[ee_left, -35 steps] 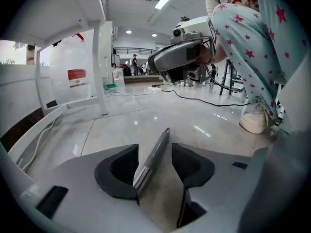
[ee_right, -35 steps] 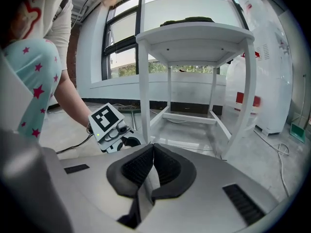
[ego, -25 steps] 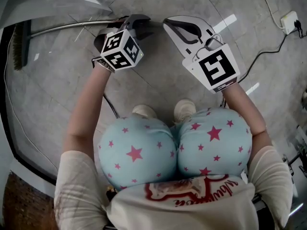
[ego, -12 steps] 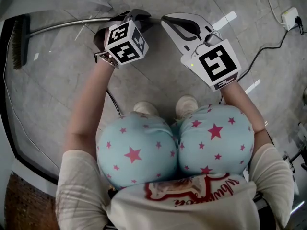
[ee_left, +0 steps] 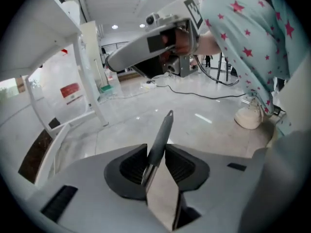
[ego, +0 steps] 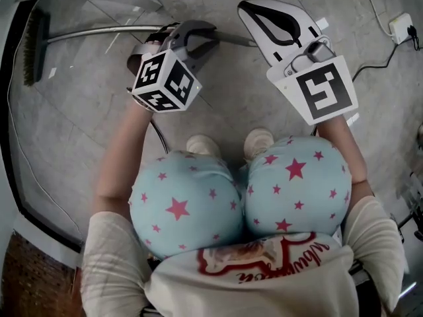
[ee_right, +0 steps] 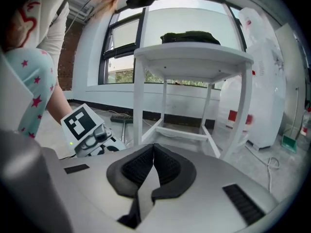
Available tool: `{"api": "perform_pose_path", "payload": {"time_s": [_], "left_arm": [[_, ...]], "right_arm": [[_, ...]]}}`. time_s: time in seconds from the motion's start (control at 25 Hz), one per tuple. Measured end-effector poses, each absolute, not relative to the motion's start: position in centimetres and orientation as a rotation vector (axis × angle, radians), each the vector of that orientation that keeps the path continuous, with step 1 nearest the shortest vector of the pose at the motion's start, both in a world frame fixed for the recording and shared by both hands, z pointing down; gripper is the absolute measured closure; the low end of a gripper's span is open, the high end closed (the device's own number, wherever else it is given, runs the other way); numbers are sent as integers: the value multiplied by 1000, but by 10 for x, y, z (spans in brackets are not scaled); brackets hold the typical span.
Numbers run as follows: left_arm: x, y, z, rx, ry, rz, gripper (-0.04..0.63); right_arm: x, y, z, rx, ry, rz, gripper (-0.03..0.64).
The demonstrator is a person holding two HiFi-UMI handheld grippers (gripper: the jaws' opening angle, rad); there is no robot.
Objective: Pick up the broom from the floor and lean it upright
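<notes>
Broom: lying along the floor, brush head far left.
Left gripper: jaws just closed, pinching the dark handle end. Lift slowly and let the head pivot.
Right gripper: pressed together, empty.

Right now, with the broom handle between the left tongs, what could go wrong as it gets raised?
1. The left tongs have just been closing on the broom handle near its dark end, far from the broom head. The handle may pivot or slip.
2. The right tongs are shut and empty, so nothing steadies it.
3. The head lies near the white table, so swinging up might knock a leg.
</notes>
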State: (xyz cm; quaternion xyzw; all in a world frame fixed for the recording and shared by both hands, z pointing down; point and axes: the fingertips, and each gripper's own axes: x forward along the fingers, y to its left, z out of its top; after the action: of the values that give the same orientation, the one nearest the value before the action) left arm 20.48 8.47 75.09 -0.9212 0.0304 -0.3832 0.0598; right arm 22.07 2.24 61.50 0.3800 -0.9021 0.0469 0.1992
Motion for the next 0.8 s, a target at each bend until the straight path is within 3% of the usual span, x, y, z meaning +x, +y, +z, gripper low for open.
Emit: {"api": "perform_pose_path", "payload": {"time_s": [0.32, 0.8], "left_arm": [[203, 80, 682, -2838, 282, -898, 468], [185, 63, 580, -2866, 487, -605, 468]], "right_arm": [[263, -9, 559, 1200, -2480, 12, 592], [251, -8, 535, 1254, -2544, 67, 592]]}}
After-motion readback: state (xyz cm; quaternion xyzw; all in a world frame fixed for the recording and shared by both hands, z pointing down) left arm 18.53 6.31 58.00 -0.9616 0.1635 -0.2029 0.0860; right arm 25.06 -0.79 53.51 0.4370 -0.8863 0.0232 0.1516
